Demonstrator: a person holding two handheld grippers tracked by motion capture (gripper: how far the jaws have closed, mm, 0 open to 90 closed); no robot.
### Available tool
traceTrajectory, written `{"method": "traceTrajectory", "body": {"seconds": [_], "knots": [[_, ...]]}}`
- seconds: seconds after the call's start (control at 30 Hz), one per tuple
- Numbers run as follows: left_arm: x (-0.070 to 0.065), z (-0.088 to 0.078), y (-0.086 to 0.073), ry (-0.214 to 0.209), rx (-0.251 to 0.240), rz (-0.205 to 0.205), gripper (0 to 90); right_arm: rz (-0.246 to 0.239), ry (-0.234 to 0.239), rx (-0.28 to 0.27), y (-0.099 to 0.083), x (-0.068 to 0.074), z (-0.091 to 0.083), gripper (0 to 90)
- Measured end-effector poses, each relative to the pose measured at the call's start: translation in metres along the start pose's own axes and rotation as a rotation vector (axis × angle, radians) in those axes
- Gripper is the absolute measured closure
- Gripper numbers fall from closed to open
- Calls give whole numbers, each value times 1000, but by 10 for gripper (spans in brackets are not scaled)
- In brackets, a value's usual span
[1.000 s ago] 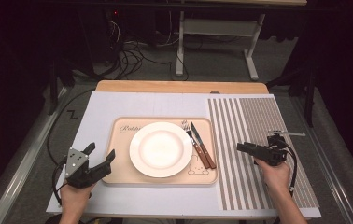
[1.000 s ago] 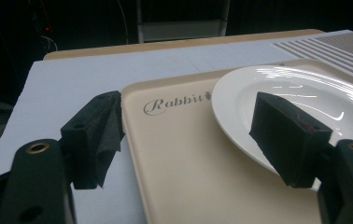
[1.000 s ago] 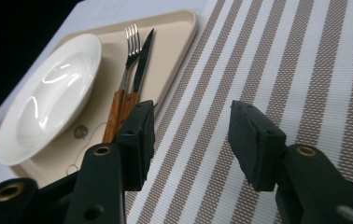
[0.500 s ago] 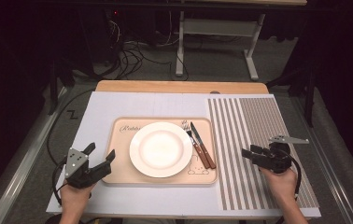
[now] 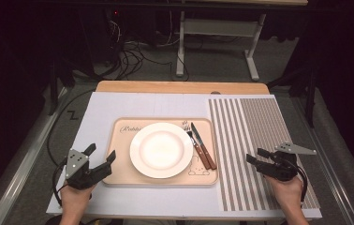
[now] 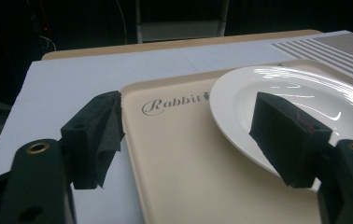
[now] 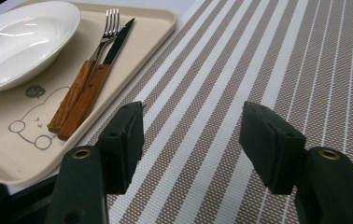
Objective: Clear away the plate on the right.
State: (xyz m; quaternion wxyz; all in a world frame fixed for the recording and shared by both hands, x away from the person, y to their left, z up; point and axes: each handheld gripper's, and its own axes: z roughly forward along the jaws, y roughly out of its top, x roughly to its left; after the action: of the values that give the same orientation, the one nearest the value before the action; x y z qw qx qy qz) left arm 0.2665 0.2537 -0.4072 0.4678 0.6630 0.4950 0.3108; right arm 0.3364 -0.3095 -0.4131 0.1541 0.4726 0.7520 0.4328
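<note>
Striped placemat (image 7: 268, 70) lies under right tool (image 7: 191, 140), jaws apart, tray (image 7: 156, 21) cropped.

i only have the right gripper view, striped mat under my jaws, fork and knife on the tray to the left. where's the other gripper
Observer: The left gripper sits at the tray's near left corner, across the plate from you.
Operator: is it holding anything
Observer: No. In the left gripper view its jaws stand open, one over the white table cover, the other over the plate's rim.
Operator: and my jaws
Observer: The right gripper has just been opening its jaws, with nothing between them, over the striped mat.
Operator: anything written on the tray
Observer: Yes, "Rabbit" is printed beside the plate.
</note>
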Motion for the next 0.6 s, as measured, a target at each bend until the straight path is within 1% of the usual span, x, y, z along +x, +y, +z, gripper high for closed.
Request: {"method": "traceTrajectory", "body": {"seconds": [0.13,0.33,0.43,0.5,0.57,0.6], "knots": [[0,0,0,-3,2,-3,258,-25,-13,-27,-4,0,-5,418],[0,0,0,-4,6,-2,258,-48,-13,-63,-11,-1,-12,408],[0,0,-1,-5,4,-5,258,-64,-15,-111,-15,-3,-17,393],[2,1,-1,-1,11,-6,258,-77,-20,-130,-17,-4,-20,384],[4,1,-1,1,11,-17,258,-80,-20,-149,-20,-5,-23,378],[4,1,-1,1,11,-15,258,-83,-23,-158,-21,-6,-24,375]]}}
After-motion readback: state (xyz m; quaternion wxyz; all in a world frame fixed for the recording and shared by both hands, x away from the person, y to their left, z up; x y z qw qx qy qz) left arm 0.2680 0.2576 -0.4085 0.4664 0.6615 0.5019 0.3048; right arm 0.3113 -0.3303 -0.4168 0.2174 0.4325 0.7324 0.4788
